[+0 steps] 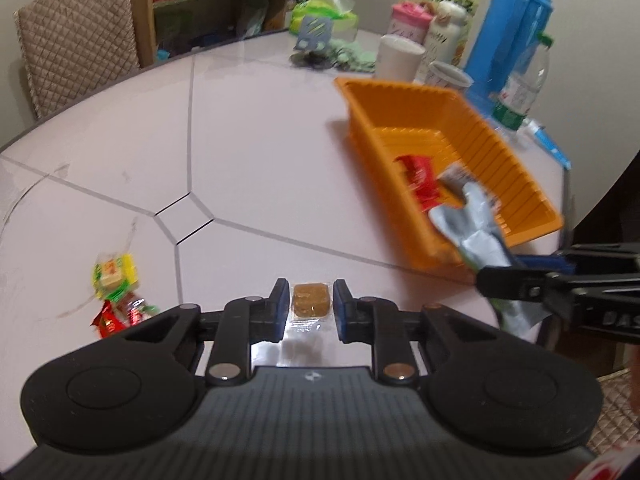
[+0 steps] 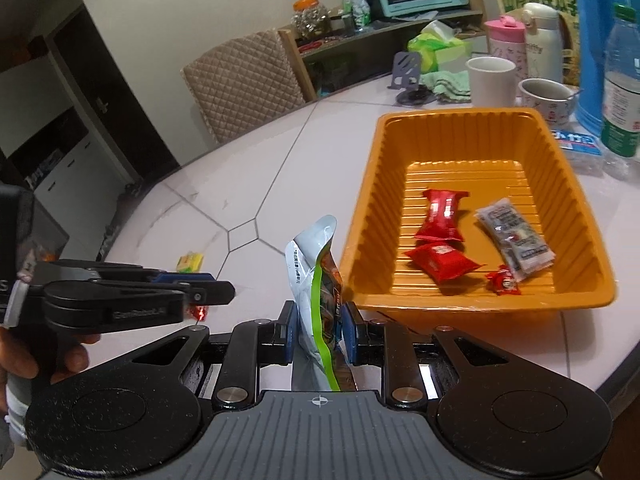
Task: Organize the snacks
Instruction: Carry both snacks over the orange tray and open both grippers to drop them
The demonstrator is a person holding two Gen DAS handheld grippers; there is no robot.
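Note:
My left gripper is shut on a brown candy in a clear wrapper, just above the table. My right gripper is shut on a silver-and-green snack pouch, held upright near the front-left corner of the orange tray. The pouch also shows in the left wrist view against the tray. In the tray lie two red packets, a small red candy and a clear grey packet. A yellow-green snack and a red snack lie on the table at left.
White cups, bottles, a blue jug, a green cloth and a phone stand crowd the table's far side behind the tray. A quilted chair stands at the far table edge. The left gripper shows at left in the right wrist view.

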